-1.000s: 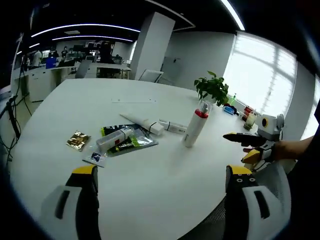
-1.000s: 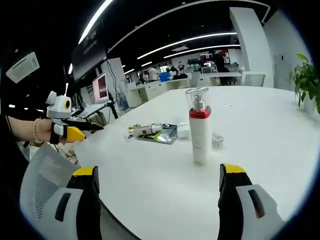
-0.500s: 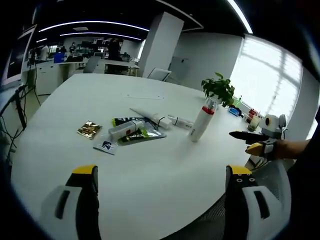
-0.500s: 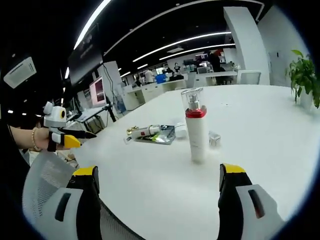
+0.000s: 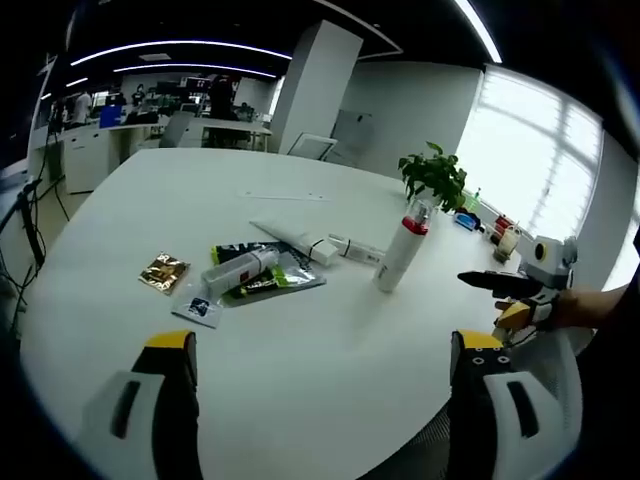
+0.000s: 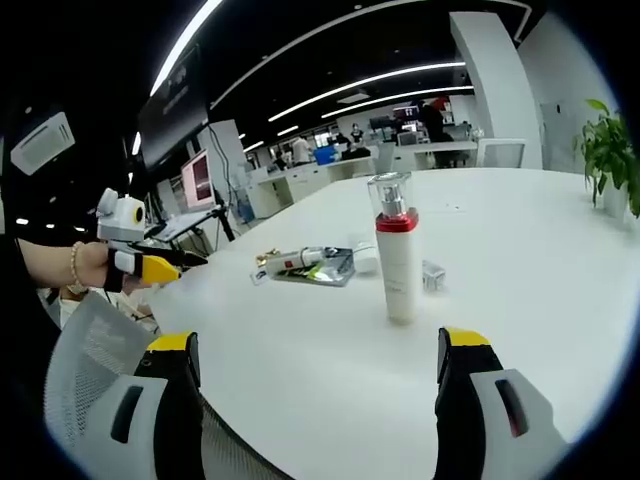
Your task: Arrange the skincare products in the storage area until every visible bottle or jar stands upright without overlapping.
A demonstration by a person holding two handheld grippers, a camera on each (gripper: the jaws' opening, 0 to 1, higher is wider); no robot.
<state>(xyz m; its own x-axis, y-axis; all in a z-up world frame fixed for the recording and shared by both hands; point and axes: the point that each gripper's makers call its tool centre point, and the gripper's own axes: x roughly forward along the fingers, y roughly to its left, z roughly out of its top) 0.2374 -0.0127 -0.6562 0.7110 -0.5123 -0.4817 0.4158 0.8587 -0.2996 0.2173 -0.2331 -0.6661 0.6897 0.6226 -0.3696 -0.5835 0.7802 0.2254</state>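
A white bottle with a red collar and clear cap (image 5: 396,255) (image 6: 399,255) stands upright on the round white table (image 5: 300,370). To its left lie a white tube (image 5: 290,240), a small white bottle (image 5: 355,249) and a red-labelled bottle (image 5: 238,268) (image 6: 293,262) resting on a green sachet (image 5: 285,277). My left gripper (image 5: 323,342) is open over the near table edge, well short of them. My right gripper (image 6: 316,343) is open too, with the upright bottle ahead between its jaws but far off. Each gripper appears in the other's view: right gripper (image 5: 510,290), left gripper (image 6: 150,265).
A gold sachet (image 5: 163,272) and a small blue-and-white sachet (image 5: 196,309) lie left of the pile. A potted plant (image 5: 432,175) (image 6: 607,150) stands at the table's far side. A mesh chair back (image 6: 80,370) is by the near edge.
Both views have shifted a little with the hands. The products lie where they were, and both grippers stay open.
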